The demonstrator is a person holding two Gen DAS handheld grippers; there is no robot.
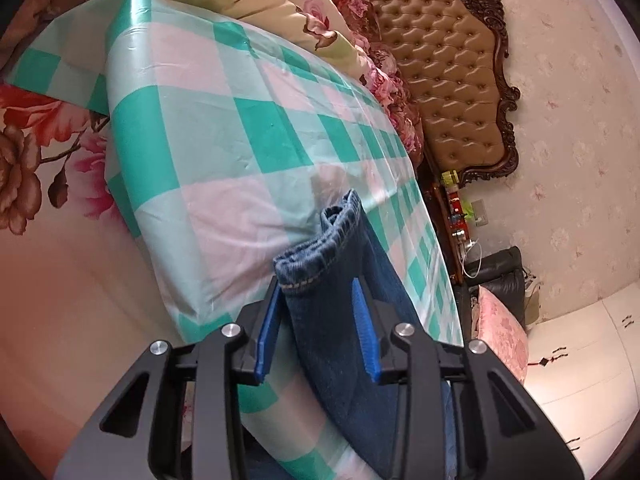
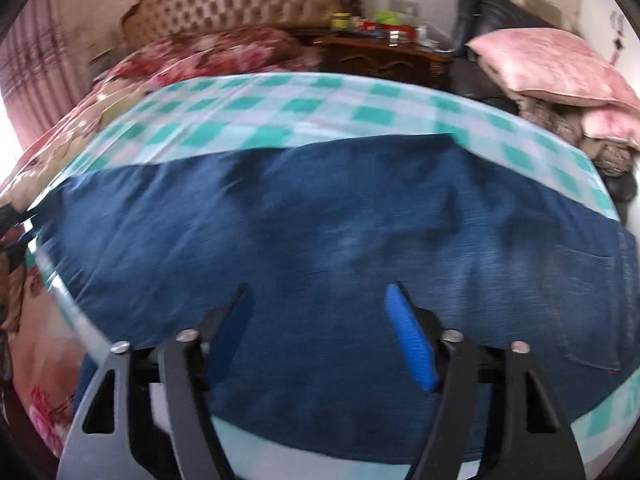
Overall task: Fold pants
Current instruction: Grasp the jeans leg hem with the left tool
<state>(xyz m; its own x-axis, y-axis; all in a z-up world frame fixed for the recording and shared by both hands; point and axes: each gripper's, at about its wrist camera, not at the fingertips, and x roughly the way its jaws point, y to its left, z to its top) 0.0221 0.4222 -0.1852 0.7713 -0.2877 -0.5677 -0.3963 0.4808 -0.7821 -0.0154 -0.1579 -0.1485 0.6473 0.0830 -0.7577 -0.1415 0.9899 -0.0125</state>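
Observation:
Dark blue jeans [image 2: 320, 240] lie spread across a teal-and-white checkered sheet [image 2: 280, 116] on the bed. In the left wrist view the hem end of a jeans leg [image 1: 320, 264] stands up between the blue pads of my left gripper [image 1: 316, 300]; the jaws stand apart around the cloth and do not visibly pinch it. In the right wrist view my right gripper [image 2: 316, 300] hovers low over the middle of the jeans with its jaws wide apart and nothing between them. A back pocket [image 2: 588, 312] shows at the right.
A tufted brown headboard [image 1: 452, 80] and floral bedding [image 1: 320, 12] lie beyond the checkered sheet [image 1: 224, 128]. A dark wooden nightstand [image 2: 384, 56] with small items and pink pillows [image 2: 552, 64] stand beside the bed. White drawers [image 1: 584, 360] are at the right.

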